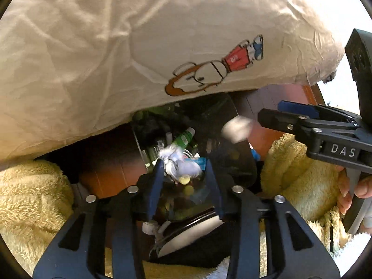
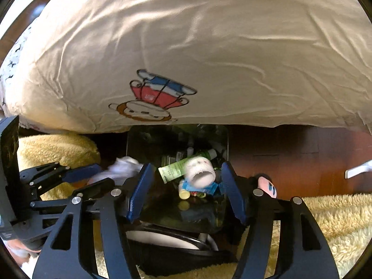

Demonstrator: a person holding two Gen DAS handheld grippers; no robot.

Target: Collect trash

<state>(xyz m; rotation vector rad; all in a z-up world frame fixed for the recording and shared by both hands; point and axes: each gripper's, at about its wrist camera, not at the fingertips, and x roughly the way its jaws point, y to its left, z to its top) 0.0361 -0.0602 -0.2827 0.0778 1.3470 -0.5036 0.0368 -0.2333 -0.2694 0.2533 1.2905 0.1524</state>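
Note:
Below both grippers stands a dark trash bin [image 1: 241, 162] [image 2: 139, 144] with a green tube [image 1: 183, 137] [image 2: 174, 169] and other litter inside. My left gripper [image 1: 184, 174] [image 2: 105, 174] points down over it, jaws apart. A crumpled white tissue [image 1: 181, 165] [image 2: 125, 168] is blurred and loose at its tips. My right gripper [image 2: 187, 166] [image 1: 272, 111] is open wider. A squashed white paper cup [image 2: 200, 172] [image 1: 237, 127] hangs blurred between its fingertips with gaps on both sides, above the bin's opening.
A beige duvet [image 1: 139, 46] [image 2: 209, 46] with a cartoon monkey print overhangs the bin's far side. A yellow fluffy rug [image 1: 34, 197] [image 2: 337, 216] lies on both sides, on a brown wooden floor [image 2: 290, 162]. A pink slipper [image 2: 267, 183] sits right of the bin. A person's hand [image 1: 362, 186] holds the right gripper.

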